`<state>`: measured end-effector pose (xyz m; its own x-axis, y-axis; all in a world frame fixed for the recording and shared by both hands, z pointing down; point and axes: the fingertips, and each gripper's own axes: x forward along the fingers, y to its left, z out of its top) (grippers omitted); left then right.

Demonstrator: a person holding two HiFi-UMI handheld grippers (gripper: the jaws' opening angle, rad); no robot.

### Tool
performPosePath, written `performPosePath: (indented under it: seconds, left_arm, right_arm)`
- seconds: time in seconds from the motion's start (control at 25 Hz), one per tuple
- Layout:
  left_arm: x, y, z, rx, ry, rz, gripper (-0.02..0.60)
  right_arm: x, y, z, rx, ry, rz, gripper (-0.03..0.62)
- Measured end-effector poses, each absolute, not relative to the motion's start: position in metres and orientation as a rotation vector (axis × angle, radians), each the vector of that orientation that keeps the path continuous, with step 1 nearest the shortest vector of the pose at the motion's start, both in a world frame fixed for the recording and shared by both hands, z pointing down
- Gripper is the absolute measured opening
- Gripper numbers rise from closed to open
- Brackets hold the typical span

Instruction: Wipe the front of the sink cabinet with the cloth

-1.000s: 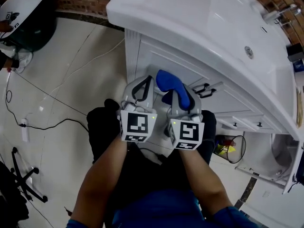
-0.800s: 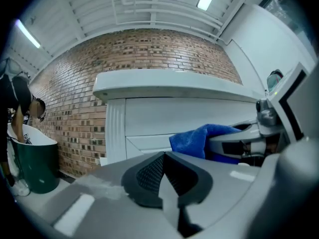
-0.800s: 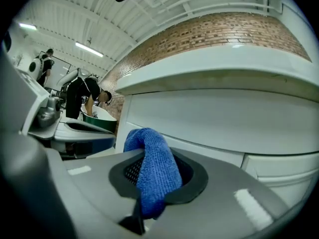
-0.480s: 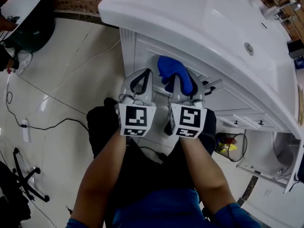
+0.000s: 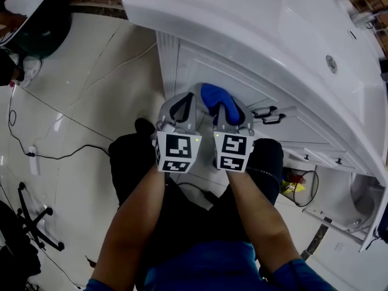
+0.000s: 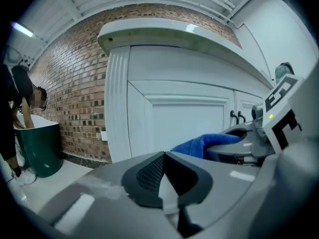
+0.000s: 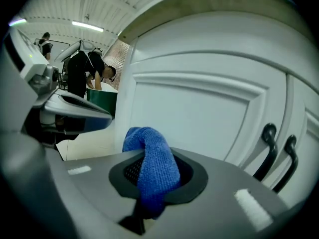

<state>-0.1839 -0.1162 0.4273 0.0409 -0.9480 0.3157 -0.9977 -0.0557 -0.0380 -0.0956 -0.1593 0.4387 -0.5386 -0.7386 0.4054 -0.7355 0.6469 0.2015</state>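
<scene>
The white sink cabinet (image 5: 200,71) fills the upper right of the head view, its panelled door front (image 7: 199,118) facing both grippers. My right gripper (image 5: 225,111) is shut on a blue cloth (image 5: 213,96), whose bunched end (image 7: 152,163) sticks out past the jaws close to the door panel. Whether cloth and door touch is unclear. My left gripper (image 5: 182,109) hangs beside the right one, shut with nothing in it, pointed at the cabinet's left door (image 6: 184,123). The blue cloth (image 6: 204,144) shows at its right.
Two black door handles (image 7: 279,153) sit right of the cloth. A black cable (image 5: 54,156) crosses the tiled floor at left, near a chair base (image 5: 30,229). A wire bin (image 5: 300,187) stands at lower right. A green tub (image 6: 37,143) and a person are by the brick wall.
Both grippers have drawn closer together and shifted slightly along the cabinet front. The cloth has stayed in the right gripper, moving down the door panel.
</scene>
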Motion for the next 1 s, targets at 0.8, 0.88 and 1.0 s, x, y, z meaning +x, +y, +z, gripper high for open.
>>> performPosePath:
  seconds: [0.8,0.88,1.0]
  left_arm:
    - [-0.166,-0.115,0.513,2.008,-1.768,0.554,0.006]
    - [-0.167,-0.115,0.515,2.006,-1.766,0.562,0.006]
    - [-0.169,-0.114,0.516,1.999,-1.764,0.574,0.006]
  right_arm:
    - [-0.088,-0.160,0.596,0.949,-2.083,0.158,0.057]
    - [-0.086,-0.161,0.607,0.939,-2.053,0.167,0.057]
    - [-0.084,-0.161,0.619,0.935,-2.028,0.189,0.057]
